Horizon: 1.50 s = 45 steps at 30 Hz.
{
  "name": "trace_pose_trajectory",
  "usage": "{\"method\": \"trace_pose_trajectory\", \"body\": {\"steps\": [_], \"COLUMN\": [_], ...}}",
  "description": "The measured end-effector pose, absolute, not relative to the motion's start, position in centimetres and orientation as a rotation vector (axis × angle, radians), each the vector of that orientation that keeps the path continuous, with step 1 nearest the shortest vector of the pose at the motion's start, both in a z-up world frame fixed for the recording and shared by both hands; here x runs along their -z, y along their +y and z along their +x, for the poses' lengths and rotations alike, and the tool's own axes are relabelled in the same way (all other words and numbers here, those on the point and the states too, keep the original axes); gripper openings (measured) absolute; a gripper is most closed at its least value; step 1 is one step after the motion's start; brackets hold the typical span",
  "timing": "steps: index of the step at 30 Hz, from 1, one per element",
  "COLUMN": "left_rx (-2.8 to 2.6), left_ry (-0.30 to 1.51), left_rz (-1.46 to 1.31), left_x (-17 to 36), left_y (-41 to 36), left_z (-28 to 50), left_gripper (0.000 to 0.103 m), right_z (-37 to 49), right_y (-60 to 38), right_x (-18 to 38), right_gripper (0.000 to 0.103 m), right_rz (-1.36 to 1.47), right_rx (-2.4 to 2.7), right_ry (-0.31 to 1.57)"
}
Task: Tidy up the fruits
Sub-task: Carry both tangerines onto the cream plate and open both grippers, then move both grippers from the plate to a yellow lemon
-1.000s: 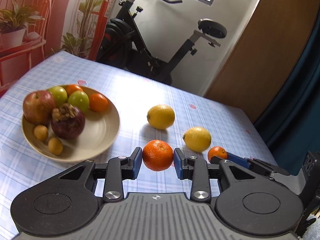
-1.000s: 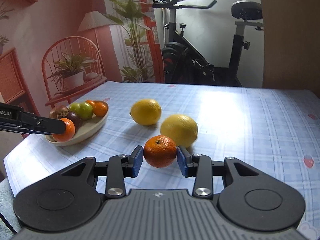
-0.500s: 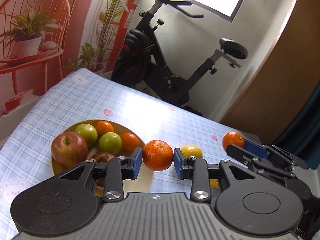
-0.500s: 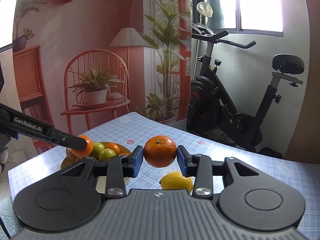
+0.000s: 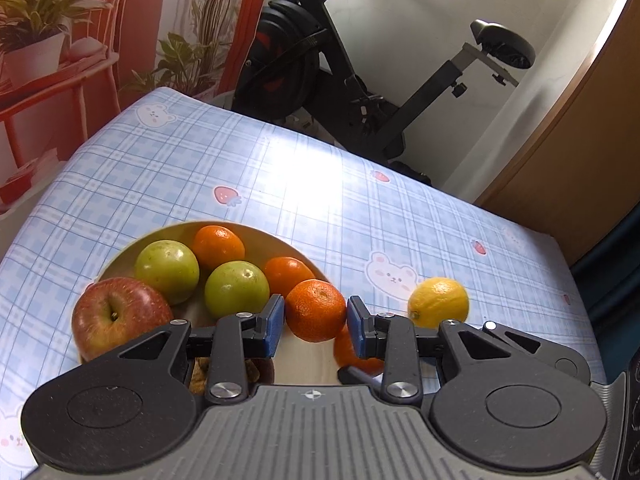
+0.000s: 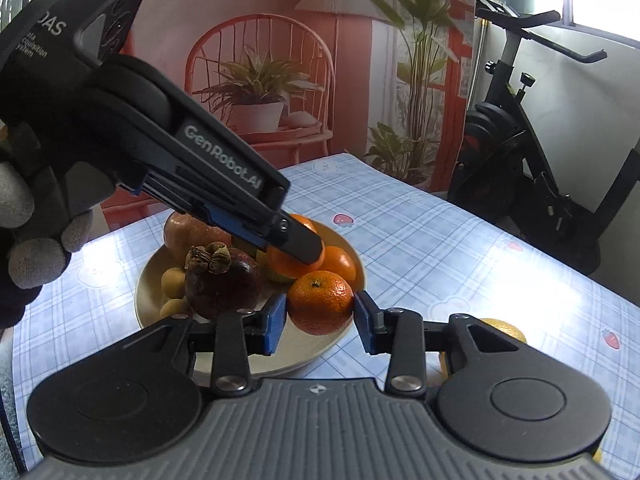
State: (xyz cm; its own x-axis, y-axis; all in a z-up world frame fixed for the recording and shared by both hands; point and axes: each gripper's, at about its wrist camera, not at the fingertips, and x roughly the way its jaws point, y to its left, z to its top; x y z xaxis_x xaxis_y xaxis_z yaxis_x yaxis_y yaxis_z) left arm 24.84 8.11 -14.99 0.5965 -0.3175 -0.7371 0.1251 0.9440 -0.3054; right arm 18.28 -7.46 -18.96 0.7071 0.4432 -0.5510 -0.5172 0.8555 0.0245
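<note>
Left wrist view: left gripper [image 5: 315,322] holds a mandarin [image 5: 315,310] pinched at its widest girth between the blue pads, jaws at a narrow setting. The fruit hangs over the near-right part of the fruit plate [image 5: 256,230]. Already on the plate — a red apple [image 5: 119,316], two green fruits [image 5: 167,271], two more mandarins [image 5: 218,246] toward the far rim. A lemon [image 5: 439,302] lies on the checked tablecloth [image 5: 320,184], off the plate to its right.

Right wrist view: right gripper [image 6: 320,316] clamps a second mandarin [image 6: 321,307] the same way, above the plate's [image 6: 352,258] near-right rim. On the plate nearest this camera — a mangosteen [image 6: 222,282] and small tan fruits [image 6: 173,282], possibly longans. The left tool crosses over the plate from the left with its own mandarin at the tip; a gloved hand [image 6: 36,236] shows at the frame's left edge.

Handling, as judged:
- Mandarin looks light, with loose, yielding skin; a gentle pinch across the equator suits it. Hard squeezing would likely bruise it.
- Peel is dimpled, so slip seems a small risk.
- Round — likely to roll on release; best let go low, against fruit already on the plate.
- Both tools crowd the plate's right side; collision between them is the main hazard.
</note>
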Motion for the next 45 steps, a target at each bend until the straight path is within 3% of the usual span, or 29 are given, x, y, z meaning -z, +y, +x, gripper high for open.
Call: {"method": "trace_pose_trajectory", "body": {"steps": [17,24,38,41,45], "left_rx": [0.255,0.247,0.338,0.376,0.427], "left_ry": [0.938,0.937,0.82,0.815,0.82], "left_rz": [-0.223,-0.238,-0.181,-0.181,-0.169], "left_x": [16.5,16.5,13.5,13.4,13.8], "left_y": [7.4,7.4,3.3,1.3,-1.5], "left_z": [26.8,27.0,25.0,24.6,24.1], "left_gripper": [0.037,0.037,0.038,0.038,0.038], "right_z": [19.8,19.5,14.6,13.2,11.8], "right_y": [-7.3,-7.4,-14.1,-16.2,-18.7], "right_x": [20.8,20.6,18.3,18.0,18.2], "right_gripper": [0.04,0.046,0.046,0.054,0.073], "right_rz": [-0.137,-0.126,-0.033,-0.026,-0.022], "right_rx": [-0.544,-0.544,-0.39,-0.337,-0.249], "right_ry": [0.613,0.619,0.5,0.474,0.457]}}
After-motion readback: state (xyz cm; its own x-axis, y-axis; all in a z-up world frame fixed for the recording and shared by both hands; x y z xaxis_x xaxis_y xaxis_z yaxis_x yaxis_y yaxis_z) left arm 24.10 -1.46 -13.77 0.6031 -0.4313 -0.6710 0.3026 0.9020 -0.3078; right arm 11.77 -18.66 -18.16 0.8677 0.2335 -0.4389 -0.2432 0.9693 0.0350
